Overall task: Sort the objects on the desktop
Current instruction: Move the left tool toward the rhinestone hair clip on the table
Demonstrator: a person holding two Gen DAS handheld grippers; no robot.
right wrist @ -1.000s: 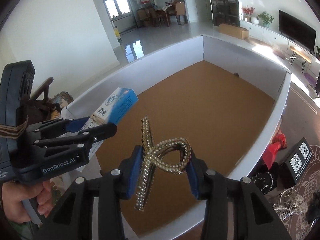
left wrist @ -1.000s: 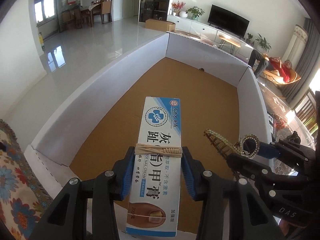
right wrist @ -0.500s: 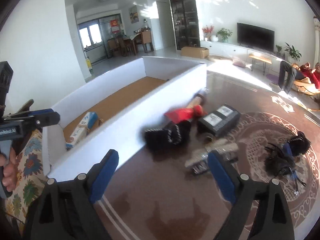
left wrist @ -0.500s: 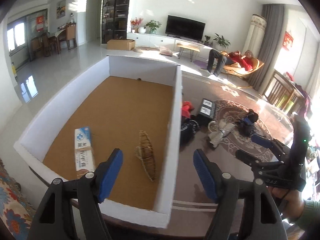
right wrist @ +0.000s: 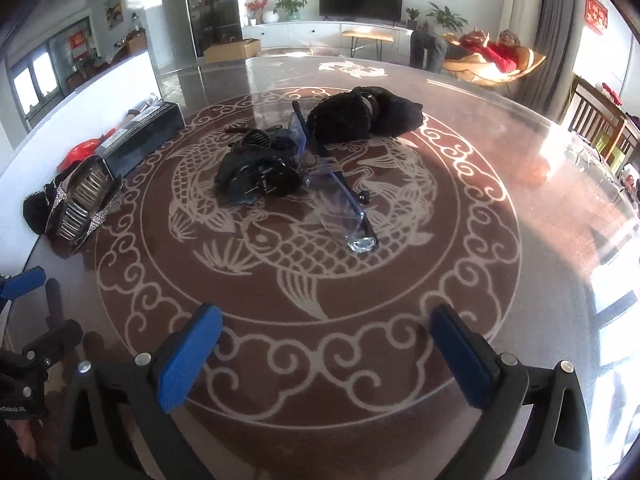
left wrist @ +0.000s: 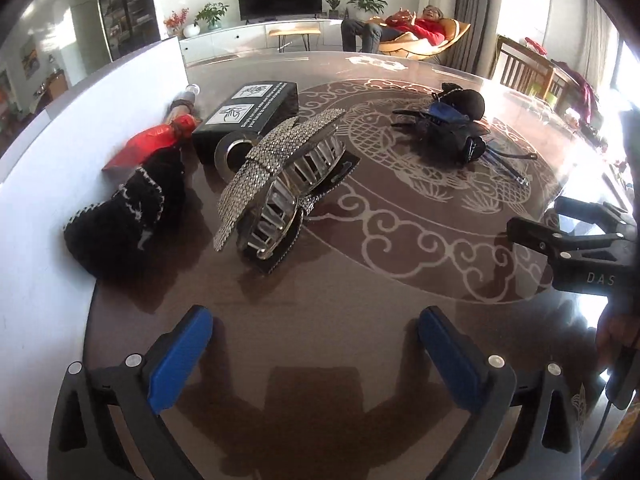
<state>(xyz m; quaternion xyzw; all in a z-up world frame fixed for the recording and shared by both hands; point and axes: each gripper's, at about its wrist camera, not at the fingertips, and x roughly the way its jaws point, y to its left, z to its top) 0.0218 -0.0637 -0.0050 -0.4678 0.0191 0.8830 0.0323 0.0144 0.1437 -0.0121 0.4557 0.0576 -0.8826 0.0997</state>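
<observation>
My left gripper (left wrist: 316, 356) hangs over the dark patterned tabletop (left wrist: 360, 288), jaws opening wide, nothing between them. Ahead of it lies a rhinestone hair claw (left wrist: 280, 184), with a black knitted item (left wrist: 128, 216), a red packet (left wrist: 152, 144), a tape roll (left wrist: 236, 152) and a black printed box (left wrist: 248, 116) beside it. My right gripper (right wrist: 324, 356) is also opening and empty. In front of it lie clear blue glasses (right wrist: 340, 204), a black clip pile (right wrist: 256, 172) and a black fuzzy item (right wrist: 364, 116). The right gripper (left wrist: 536, 216) shows at the left view's right edge.
The white wall of the big sorting box (left wrist: 60, 152) runs along the left side of the table. The left gripper (right wrist: 40, 312) shows at the right view's left edge. A person reclines in a chair (right wrist: 492, 56) far behind. Wooden chairs (right wrist: 600, 128) stand at the table's right.
The cream box and the gold hair claw were let go inside the white box. Both grippers opened, swung right and came down over the patterned table.
</observation>
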